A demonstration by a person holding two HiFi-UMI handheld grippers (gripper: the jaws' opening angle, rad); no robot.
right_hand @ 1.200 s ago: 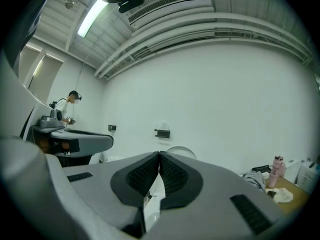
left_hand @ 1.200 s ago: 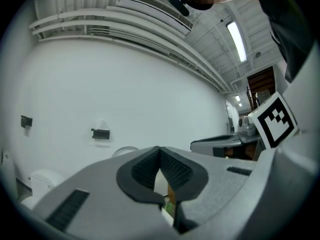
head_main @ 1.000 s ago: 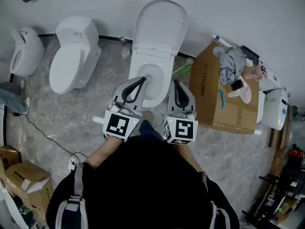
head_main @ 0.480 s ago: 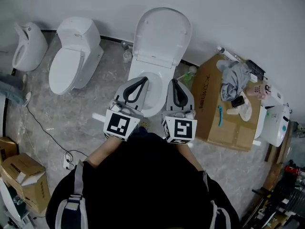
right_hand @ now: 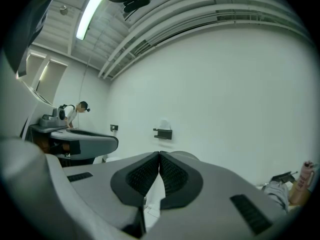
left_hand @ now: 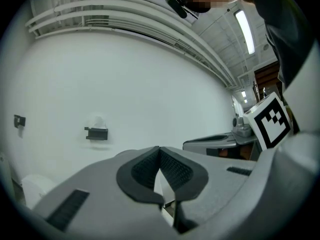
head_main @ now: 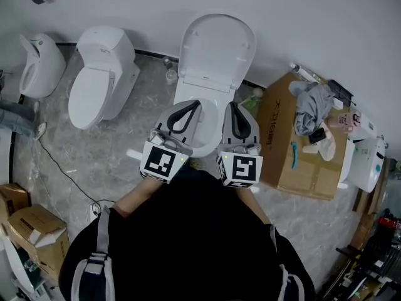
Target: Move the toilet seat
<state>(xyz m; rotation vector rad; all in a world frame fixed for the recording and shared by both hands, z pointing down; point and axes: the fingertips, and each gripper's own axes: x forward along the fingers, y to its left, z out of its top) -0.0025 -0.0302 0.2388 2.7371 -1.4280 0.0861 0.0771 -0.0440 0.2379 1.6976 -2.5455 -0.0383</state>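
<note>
1. My left gripper (head_main: 195, 103) has its jaws pressed together with nothing between them; in the left gripper view (left_hand: 159, 149) the ribbed pads meet at the tip.
2. My right gripper (head_main: 233, 105) is the same: jaws closed and empty, pads meeting in the right gripper view (right_hand: 159, 154).
3. In the head view both grippers sit side by side over the near part of the open toilet bowl (head_main: 207, 144), left one over its left half, right one over its right rim. I cannot tell whether either touches it.
4. The toilet seat (head_main: 217, 50) stands tipped up at the far end of the bowl, leaning toward the white wall (head_main: 301, 17). The raised piece looks solid, so I cannot tell the seat ring apart from the lid.
5. To the left stands a second toilet (head_main: 99, 75) with its lid down, and further left a urinal (head_main: 37, 66).
6. To the right of the bowl sits a cardboard box (head_main: 294, 155) with grey clothing (head_main: 312, 105) piled on top.
</note>
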